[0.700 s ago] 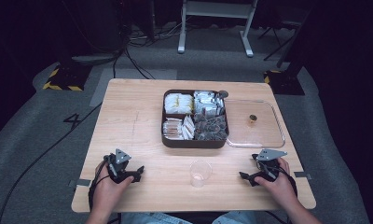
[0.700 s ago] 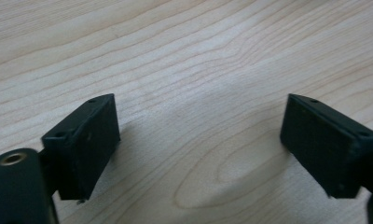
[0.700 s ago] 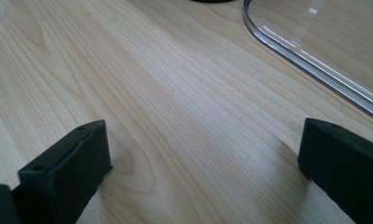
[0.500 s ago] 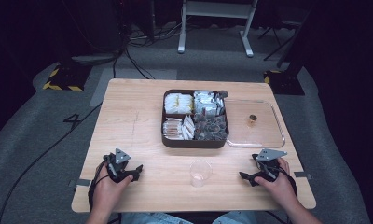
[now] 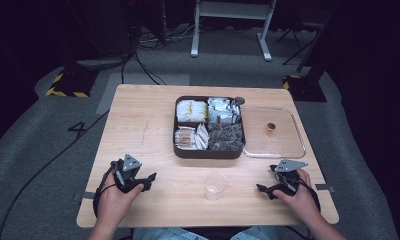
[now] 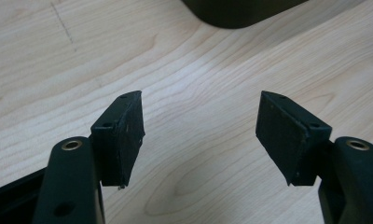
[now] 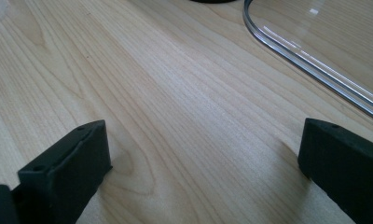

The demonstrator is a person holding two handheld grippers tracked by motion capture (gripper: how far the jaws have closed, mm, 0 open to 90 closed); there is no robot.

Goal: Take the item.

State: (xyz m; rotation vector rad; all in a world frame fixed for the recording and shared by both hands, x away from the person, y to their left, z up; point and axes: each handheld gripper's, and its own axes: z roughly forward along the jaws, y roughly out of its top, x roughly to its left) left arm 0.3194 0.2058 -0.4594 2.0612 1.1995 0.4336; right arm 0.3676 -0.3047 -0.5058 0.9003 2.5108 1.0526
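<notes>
A dark brown tray (image 5: 208,151) with four compartments of wrapped packets stands mid-table. Its clear lid (image 5: 273,135) lies flat to the right, a small brown knob on it. A small clear plastic cup (image 5: 214,185) stands upright in front of the tray. My left gripper (image 5: 149,181) rests near the front left, held by a hand, open with bare wood between its jaws (image 6: 201,130). My right gripper (image 5: 264,189) rests near the front right, also open and empty (image 7: 203,158), with the lid's rim (image 7: 310,60) just beyond it.
The wooden table (image 5: 138,125) has bare surface left of the tray and between the two hands. Grey carpet, cables and a white stand's legs (image 5: 230,30) lie beyond the far edge. Tape tabs mark the table's side edges.
</notes>
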